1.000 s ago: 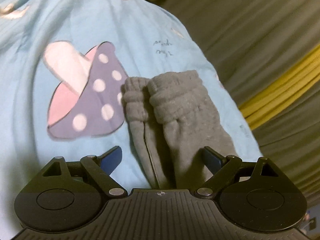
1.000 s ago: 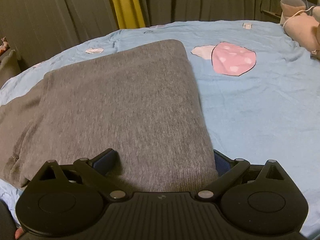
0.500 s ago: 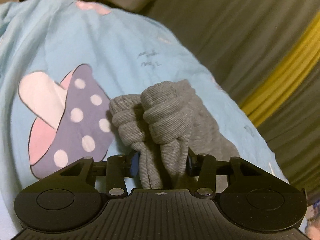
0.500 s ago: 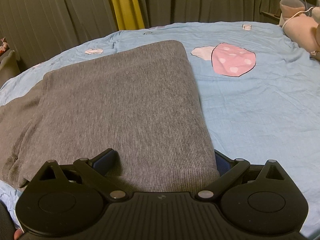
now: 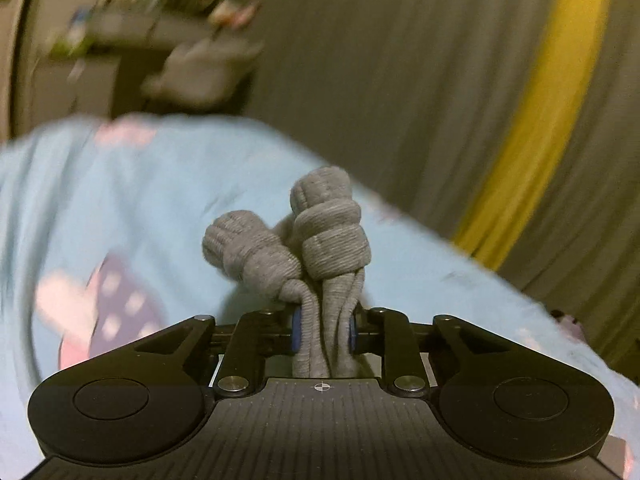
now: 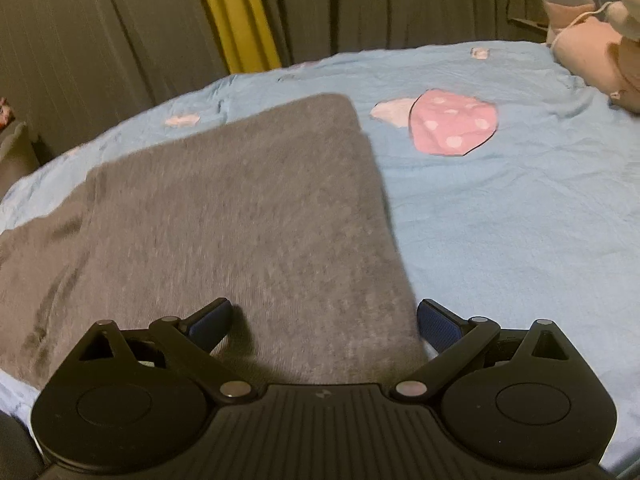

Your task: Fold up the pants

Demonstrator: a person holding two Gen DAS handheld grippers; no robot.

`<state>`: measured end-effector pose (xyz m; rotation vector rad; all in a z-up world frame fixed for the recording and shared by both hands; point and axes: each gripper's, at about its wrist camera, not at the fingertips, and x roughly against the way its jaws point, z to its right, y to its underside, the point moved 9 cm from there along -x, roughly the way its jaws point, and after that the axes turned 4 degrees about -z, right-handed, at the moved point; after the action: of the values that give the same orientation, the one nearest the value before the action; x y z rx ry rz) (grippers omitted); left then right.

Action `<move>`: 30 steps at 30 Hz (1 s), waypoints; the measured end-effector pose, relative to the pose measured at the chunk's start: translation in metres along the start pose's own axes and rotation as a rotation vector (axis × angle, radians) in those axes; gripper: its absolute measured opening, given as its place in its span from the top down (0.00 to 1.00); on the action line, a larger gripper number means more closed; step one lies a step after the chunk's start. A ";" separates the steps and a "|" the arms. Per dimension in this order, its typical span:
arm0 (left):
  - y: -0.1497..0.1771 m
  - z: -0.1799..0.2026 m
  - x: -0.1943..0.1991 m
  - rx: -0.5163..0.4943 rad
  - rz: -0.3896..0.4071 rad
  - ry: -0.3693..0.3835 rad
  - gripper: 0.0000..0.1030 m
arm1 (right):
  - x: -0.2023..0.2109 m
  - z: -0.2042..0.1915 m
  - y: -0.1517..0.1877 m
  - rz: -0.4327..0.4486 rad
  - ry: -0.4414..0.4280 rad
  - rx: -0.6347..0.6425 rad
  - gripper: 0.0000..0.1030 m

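A: Left tool [image 5: 322, 330] status?

B: Jaws closing, blue pads already pinching the bunched legs of the grey pants [image 5: 316, 240]. Both ribbed cuffs [image 5: 334, 216] stick up just past the fingertips, side by side. Blue bed sheet [image 5: 160, 200] below and ahead of it; the view is motion-blurred.

A: Right tool [image 6: 324, 320]?

B: Jaws spread wide, gripping nothing. The wide folded part of the pants [image 6: 240, 220] lies flat on the bed sheet [image 6: 520, 220], running forward from between the fingers. Left pad [image 6: 212, 318] sits over the fabric, right pad [image 6: 438, 322] just off its right edge. Pink mushroom print [image 6: 452, 128] ahead to the right, plush toy [image 6: 592, 52] far right.
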<state>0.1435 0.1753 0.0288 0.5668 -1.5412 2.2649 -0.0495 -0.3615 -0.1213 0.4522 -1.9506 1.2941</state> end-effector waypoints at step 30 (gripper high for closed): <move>0.155 0.133 0.020 -0.361 -0.327 0.015 0.07 | 0.023 0.019 -0.028 0.002 -0.401 -0.403 0.10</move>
<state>0.0686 -0.0024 -0.0405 0.6389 -1.6589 1.6979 -0.0539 -0.3887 -0.0906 0.5332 -2.4728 0.8173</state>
